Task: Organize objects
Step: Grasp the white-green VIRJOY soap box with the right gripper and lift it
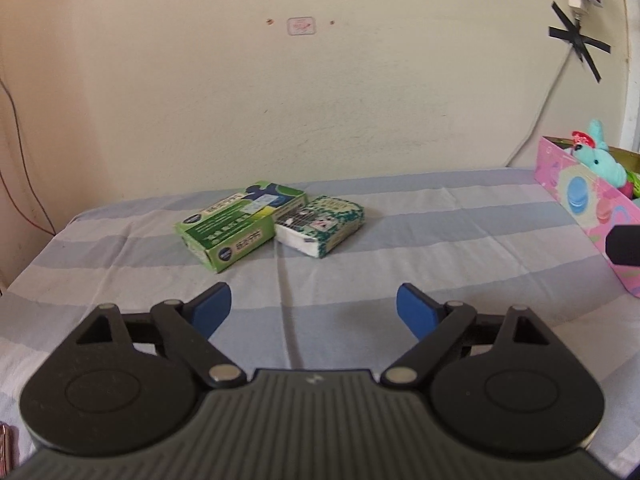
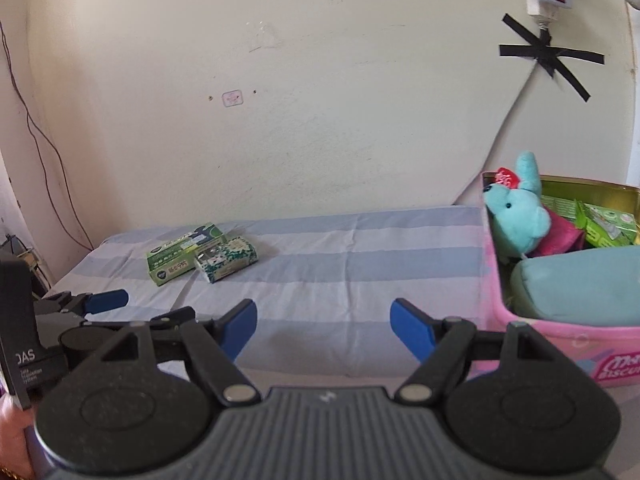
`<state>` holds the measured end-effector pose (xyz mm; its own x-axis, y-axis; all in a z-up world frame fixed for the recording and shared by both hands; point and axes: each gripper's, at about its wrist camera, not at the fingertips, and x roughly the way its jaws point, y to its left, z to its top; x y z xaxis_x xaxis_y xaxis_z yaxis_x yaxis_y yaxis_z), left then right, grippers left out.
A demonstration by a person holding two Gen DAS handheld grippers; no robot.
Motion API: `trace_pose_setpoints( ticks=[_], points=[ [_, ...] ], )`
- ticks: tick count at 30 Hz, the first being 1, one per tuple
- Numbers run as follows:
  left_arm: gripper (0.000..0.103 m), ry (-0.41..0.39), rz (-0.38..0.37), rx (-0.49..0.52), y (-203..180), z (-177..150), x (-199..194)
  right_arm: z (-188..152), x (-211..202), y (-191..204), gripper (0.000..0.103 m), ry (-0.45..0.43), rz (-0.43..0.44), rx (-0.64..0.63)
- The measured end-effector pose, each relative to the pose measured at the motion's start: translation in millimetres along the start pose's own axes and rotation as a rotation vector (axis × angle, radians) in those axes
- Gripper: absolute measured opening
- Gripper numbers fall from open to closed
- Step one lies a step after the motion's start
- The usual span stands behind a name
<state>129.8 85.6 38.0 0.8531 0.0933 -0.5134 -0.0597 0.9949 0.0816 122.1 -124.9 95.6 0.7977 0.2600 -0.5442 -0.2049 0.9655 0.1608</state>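
A green carton lies on the striped bed sheet, touching a green-and-white tissue pack on its right. Both also show in the right wrist view, the carton and the pack. My left gripper is open and empty, a short way in front of them. My right gripper is open and empty, near the front edge of the bed. A pink box at the right holds a teal plush toy, a teal pouch and green packets.
The pink box stands at the right edge in the left wrist view. The left gripper's blue fingertip shows at the left of the right wrist view. A cream wall stands behind the bed, with a cable and black tape.
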Motion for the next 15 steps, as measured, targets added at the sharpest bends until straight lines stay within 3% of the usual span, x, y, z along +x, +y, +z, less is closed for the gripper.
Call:
trace_pose_setpoints(
  ticks=[5, 10, 15],
  points=[
    [0.093, 0.054, 0.028, -0.156, 42, 2, 17, 6, 35, 30, 0.076, 0.039, 0.046, -0.071],
    [0.093, 0.011, 0.134, -0.328, 94, 7, 9, 17, 87, 60, 0.084, 0.056, 0.135, -0.158],
    [0.093, 0.016, 0.128, -0.462, 122, 4, 7, 34, 160, 87, 0.088, 0.129, 0.193, -0.175]
  ],
)
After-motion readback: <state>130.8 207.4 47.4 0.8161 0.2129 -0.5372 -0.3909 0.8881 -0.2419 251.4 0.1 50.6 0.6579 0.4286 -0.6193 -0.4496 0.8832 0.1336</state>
